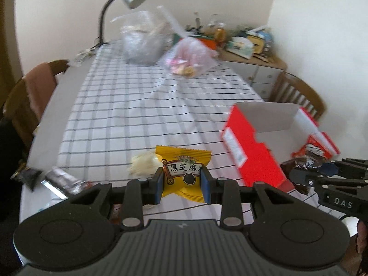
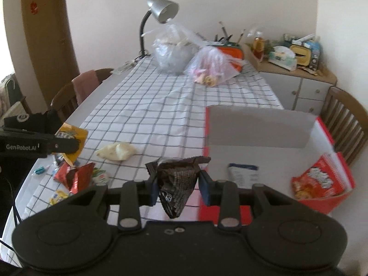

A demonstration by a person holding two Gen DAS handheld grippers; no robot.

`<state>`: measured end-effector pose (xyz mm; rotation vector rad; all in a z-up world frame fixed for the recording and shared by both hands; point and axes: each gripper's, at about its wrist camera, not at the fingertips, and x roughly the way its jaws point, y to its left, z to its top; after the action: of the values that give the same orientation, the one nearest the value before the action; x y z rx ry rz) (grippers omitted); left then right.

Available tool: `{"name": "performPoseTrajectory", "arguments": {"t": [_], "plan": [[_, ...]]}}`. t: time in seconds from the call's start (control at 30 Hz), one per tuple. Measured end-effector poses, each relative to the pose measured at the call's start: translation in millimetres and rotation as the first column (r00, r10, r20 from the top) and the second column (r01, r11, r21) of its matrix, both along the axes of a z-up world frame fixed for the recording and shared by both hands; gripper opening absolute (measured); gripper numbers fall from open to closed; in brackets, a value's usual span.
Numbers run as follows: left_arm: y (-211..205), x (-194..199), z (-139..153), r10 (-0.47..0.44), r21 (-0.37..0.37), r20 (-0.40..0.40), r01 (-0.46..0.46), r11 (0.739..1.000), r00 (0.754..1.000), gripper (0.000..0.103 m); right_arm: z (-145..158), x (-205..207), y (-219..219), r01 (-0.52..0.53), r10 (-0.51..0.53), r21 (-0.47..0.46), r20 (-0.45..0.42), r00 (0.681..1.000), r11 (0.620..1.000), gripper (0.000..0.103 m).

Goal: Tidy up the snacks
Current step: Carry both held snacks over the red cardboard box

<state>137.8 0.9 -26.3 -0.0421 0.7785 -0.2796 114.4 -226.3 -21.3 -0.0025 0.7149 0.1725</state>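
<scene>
One yellow snack packet (image 1: 182, 172) sat clamped between the blue pads of the left gripper (image 1: 182, 185), held clear above the checked tablecloth (image 1: 128, 105). One dark brown wrapper (image 2: 177, 184) hung pinched in the right gripper (image 2: 178, 187), just at the near left corner of the single open red box (image 2: 340, 197). Inside that box lay two items: one red snack bag (image 2: 315, 181) against the right wall and one white-and-blue packet (image 2: 243, 172) on the floor. On the cloth to the left lay one pale crumpled packet (image 2: 117, 150), one red wrapper (image 2: 76, 176) and a few small loose sweets too blurred to count. At the far end stood two clear plastic bags (image 2: 174, 53) side by side, below one grey desk lamp (image 2: 161, 9). Two wooden chairs (image 2: 345, 124) flanked the table. Both grippers pointed forward and angled down toward the table, the left one beside the right at a similar height
</scene>
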Motion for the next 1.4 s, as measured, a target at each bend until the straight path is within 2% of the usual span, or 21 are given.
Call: {"name": "performPoseTrajectory", "arguments": {"t": [0.23, 0.47, 0.73, 1.2, 1.4], "plan": [[-68.5, 10.8, 2.4, -0.074, 0.000, 0.002, 0.074, 0.997, 0.997, 0.032, 3.0, 5.1, -56.2, 0.047, -0.046, -0.026, 0.018, 0.999, 0.999, 0.033], [-136.5, 27.1, -5.2, -0.133, 0.006, -0.025, 0.133, 0.991, 0.991, 0.032, -11.2, 28.2, -111.3, 0.072, -0.073, -0.050, -0.012, 0.997, 0.996, 0.033], [-202.1, 56.7, -24.7, -0.169, 0.072, -0.071, 0.174, 0.982, 0.983, 0.032, -36.8, 60.4, -146.0, 0.066, -0.070, -0.077, -0.061, 0.996, 0.995, 0.033], [-251.7, 110.2, -71.9, -0.157, 0.164, -0.251, 0.202, 0.965, 0.955, 0.032, -73.6, 98.7, -158.3, -0.033, 0.015, -0.085, -0.211, 0.977, 0.996, 0.034], [-264.4, 110.9, -77.6, -0.166, 0.199, -0.280, 0.226, 0.953, 0.946, 0.032, -82.3, 104.9, -156.7, -0.055, 0.030, -0.087, -0.265, 0.964, 0.995, 0.035]]}}
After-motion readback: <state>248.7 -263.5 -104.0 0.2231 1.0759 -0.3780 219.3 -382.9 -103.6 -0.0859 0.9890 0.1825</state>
